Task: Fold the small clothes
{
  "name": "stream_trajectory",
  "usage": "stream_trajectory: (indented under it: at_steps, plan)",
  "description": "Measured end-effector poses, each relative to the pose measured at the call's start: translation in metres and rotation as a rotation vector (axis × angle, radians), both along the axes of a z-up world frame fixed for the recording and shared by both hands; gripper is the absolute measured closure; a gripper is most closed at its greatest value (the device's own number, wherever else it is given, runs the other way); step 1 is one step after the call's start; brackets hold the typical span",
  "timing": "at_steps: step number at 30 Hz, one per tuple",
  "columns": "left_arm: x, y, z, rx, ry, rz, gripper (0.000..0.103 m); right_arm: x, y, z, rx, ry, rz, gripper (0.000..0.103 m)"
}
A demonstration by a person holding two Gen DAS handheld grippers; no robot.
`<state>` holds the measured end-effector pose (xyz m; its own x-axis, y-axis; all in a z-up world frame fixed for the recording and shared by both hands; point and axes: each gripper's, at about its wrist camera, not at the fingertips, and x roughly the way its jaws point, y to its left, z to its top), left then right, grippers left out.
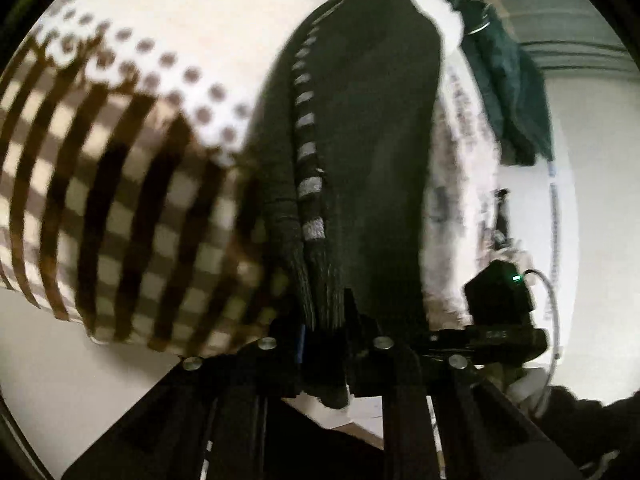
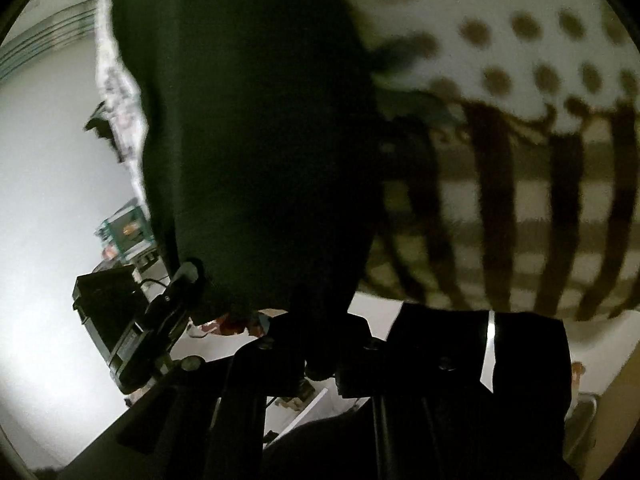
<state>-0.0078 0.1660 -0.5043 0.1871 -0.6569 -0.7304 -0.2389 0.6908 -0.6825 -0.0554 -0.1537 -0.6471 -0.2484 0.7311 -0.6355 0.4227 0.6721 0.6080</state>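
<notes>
A small black knit garment [image 1: 360, 128] with a column of grey stripes and a ribbed hem stretches away over the patterned bedspread [image 1: 120, 184]. My left gripper [image 1: 326, 344] is shut on its ribbed hem, which bunches between the jaws and hangs out below them. In the right wrist view the same black garment [image 2: 248, 120] fills the middle as a dark mass. My right gripper [image 2: 320, 344] is shut on another part of its edge. The other hand's gripper [image 1: 500, 320] shows at the right, and likewise in the right view [image 2: 132, 332] at the left.
The bedspread has brown dots on white farther off [image 2: 520, 52] and a brown check nearer [image 2: 500, 208]. A dark green cloth [image 1: 508, 92] lies at the far right of the bed. White floor or wall [image 2: 52, 180] lies beside the bed, with small clutter [image 2: 128, 236] there.
</notes>
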Motion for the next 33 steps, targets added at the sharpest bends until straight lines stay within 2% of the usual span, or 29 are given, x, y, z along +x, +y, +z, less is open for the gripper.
stream_trajectory:
  at_steps: [3, 7, 11, 14, 17, 20, 23, 30, 33]
  plan:
    - [0.007, 0.002, 0.023, -0.038, -0.04, 0.027, 0.092, 0.005, -0.012, 0.025, 0.029, -0.039, -0.014, 0.093]
    - [0.032, -0.004, 0.049, -0.034, -0.121, 0.03, 0.093, 0.024, -0.019, 0.061, -0.006, -0.125, -0.013, 0.093]
    - [0.073, -0.003, 0.067, -0.015, -0.21, 0.034, 0.093, 0.067, -0.049, 0.102, -0.029, -0.235, -0.055, 0.094]
    - [0.12, -0.008, 0.078, -0.012, -0.284, 0.056, 0.093, 0.123, -0.053, 0.131, -0.067, -0.343, -0.083, 0.094]
    - [0.165, -0.014, 0.085, 0.0, -0.356, 0.064, 0.094, 0.177, -0.055, 0.147, -0.102, -0.422, -0.112, 0.094]
    - [0.217, -0.013, 0.084, -0.001, -0.399, 0.069, 0.094, 0.23, -0.06, 0.152, -0.138, -0.487, -0.123, 0.094]
    - [0.277, -0.006, 0.076, -0.004, -0.408, 0.078, 0.095, 0.297, -0.056, 0.154, -0.196, -0.528, -0.13, 0.094]
    - [0.394, -0.003, 0.057, 0.02, -0.409, 0.063, 0.095, 0.422, -0.061, 0.131, -0.287, -0.554, -0.135, 0.094]
    - [0.439, -0.005, 0.035, 0.026, -0.382, 0.047, 0.095, 0.467, -0.062, 0.108, -0.313, -0.544, -0.144, 0.094]
